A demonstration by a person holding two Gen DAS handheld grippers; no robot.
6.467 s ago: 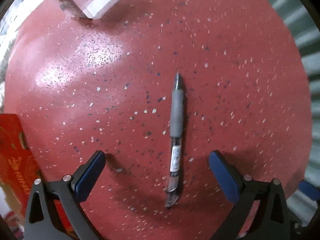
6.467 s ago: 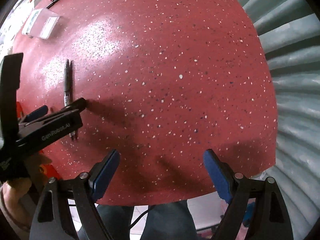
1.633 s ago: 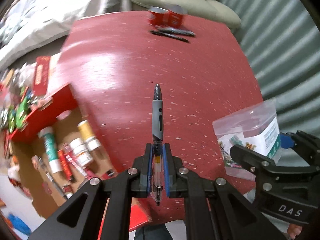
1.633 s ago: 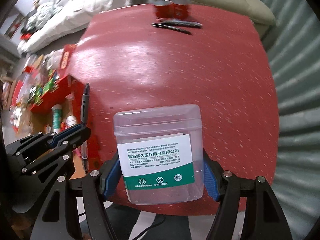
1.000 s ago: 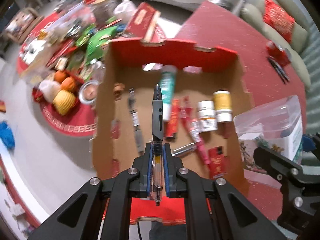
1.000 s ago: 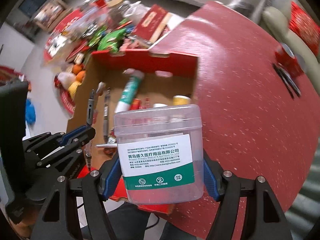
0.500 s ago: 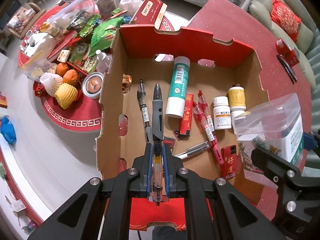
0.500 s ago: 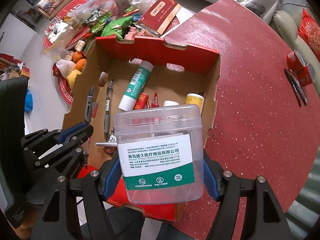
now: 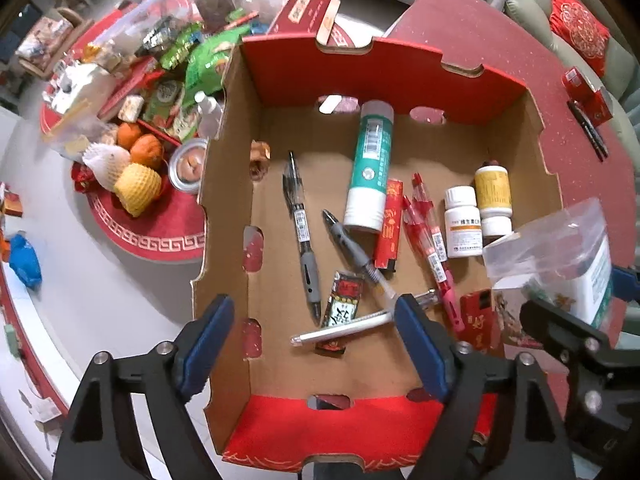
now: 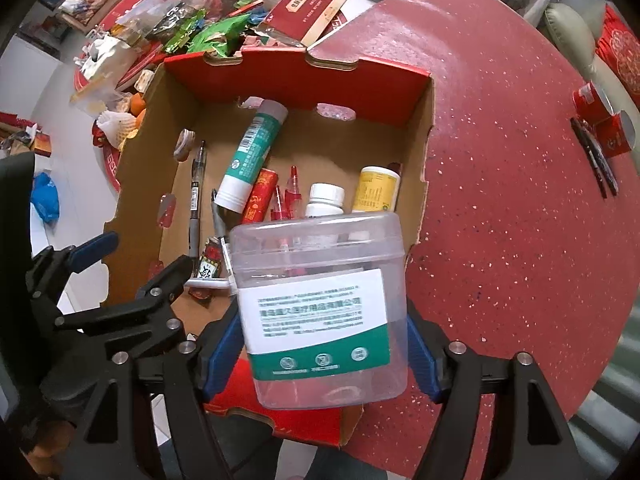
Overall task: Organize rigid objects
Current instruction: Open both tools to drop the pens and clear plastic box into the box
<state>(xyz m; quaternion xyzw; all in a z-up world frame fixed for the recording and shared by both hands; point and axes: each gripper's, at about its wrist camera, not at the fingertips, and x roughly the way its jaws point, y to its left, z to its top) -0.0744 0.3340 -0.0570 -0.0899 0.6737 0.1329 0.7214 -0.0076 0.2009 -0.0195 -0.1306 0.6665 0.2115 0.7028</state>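
An open cardboard box with red outer walls lies below both grippers. The grey-grip pen lies slantwise on the box floor, beside another grey-grip pen. My left gripper hangs over the box's near end, its jaws opening wide with nothing between them. In the right wrist view, the clear plastic container with a white and green label sits tilted and blurred between the opening jaws of my right gripper. It looks loose over the box's right corner.
The box also holds a green-white tube, two pill bottles, red pens, a silver pen and small red packs. The red table carries red cans and black pens. A round red tray of fruit lies left.
The left jaws have opened and the pen has dropped into the box. The right jaws have widened and the container has tilted. Both grippers have sunk toward the box.
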